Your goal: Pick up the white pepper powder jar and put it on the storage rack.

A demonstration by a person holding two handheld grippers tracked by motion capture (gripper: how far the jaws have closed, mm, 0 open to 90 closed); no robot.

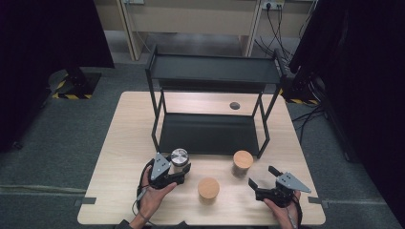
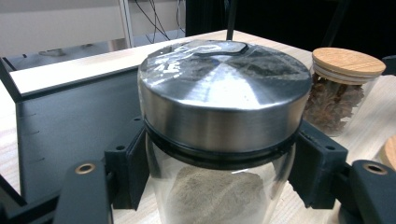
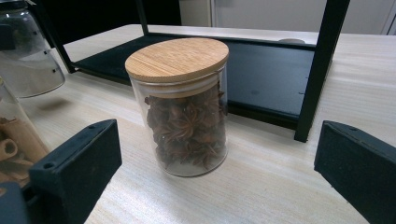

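Observation:
A glass jar with a steel lid (image 1: 179,156) (image 2: 224,93) holds a grey powder. My left gripper (image 1: 175,170) is shut on its body just under the lid. It stands in front of the black rack's lower shelf (image 1: 207,134). A glass jar of star anise with a wooden lid (image 1: 242,163) (image 3: 184,112) stands upright on the table. My right gripper (image 1: 261,175) is open, its jaws pointing at that jar from a short way off, not touching it. A third wooden-lidded jar (image 1: 208,188) (image 3: 9,144), with cinnamon sticks, sits between the two hands.
The black two-tier rack (image 1: 212,69) takes up the middle and back of the wooden table (image 1: 124,143); its right front leg (image 3: 320,70) stands just behind the anise jar. A round cable hole (image 1: 234,105) lies behind the rack.

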